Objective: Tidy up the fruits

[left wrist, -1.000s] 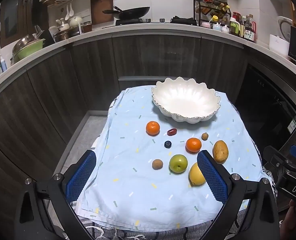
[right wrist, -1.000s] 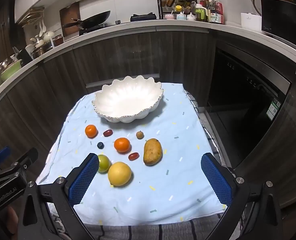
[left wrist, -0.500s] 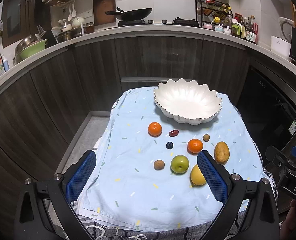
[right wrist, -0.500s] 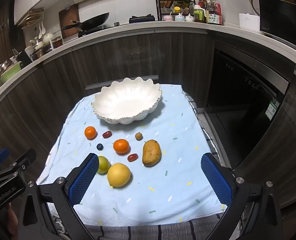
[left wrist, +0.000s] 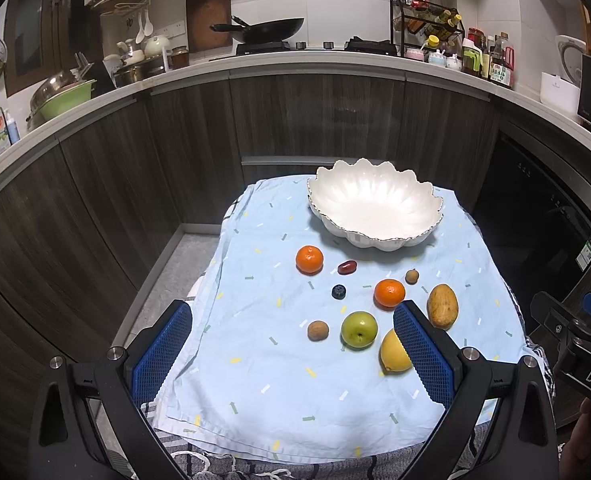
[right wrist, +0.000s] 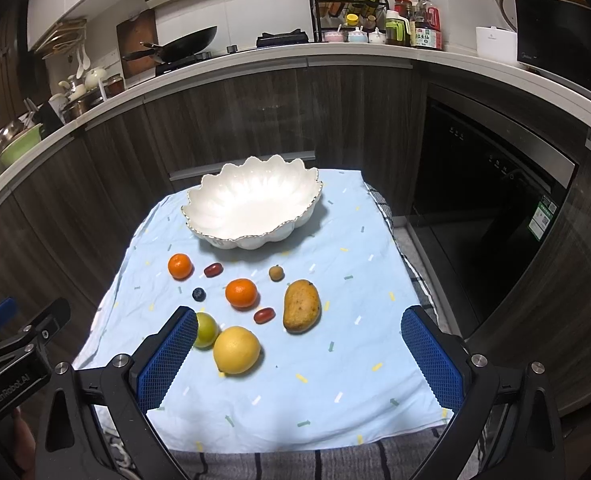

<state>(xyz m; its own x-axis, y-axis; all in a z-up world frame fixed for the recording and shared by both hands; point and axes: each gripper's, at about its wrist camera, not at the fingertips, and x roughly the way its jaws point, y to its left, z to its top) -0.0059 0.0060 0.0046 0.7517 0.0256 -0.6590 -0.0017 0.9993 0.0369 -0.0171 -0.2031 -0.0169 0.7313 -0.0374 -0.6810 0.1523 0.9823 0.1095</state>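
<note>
A white scalloped bowl (left wrist: 375, 204) (right wrist: 255, 204) stands empty at the far side of a light blue cloth (left wrist: 255, 380). In front of it lie two oranges (left wrist: 309, 259) (left wrist: 389, 293), a green apple (left wrist: 358, 329), a yellow lemon (right wrist: 236, 349), a mango (right wrist: 301, 306), two red dates (right wrist: 212, 269) (right wrist: 264, 315), a blueberry (right wrist: 199, 294) and two small brown fruits (left wrist: 318, 330) (right wrist: 276, 272). My left gripper (left wrist: 291, 350) is open and empty above the cloth's near side. My right gripper (right wrist: 299, 356) is open and empty, held above the near edge.
The cloth covers a small table with a striped grey cloth (right wrist: 295, 460) beneath. Dark wooden cabinets (left wrist: 175, 140) curve around behind it. A black oven front (right wrist: 495, 200) stands to the right. The counter holds a wok (left wrist: 267, 28), bottles and dishes.
Both grippers have drawn back and risen slightly, so the table and fruit sit a little lower in view. No fruit has moved. Both grippers stay open.
</note>
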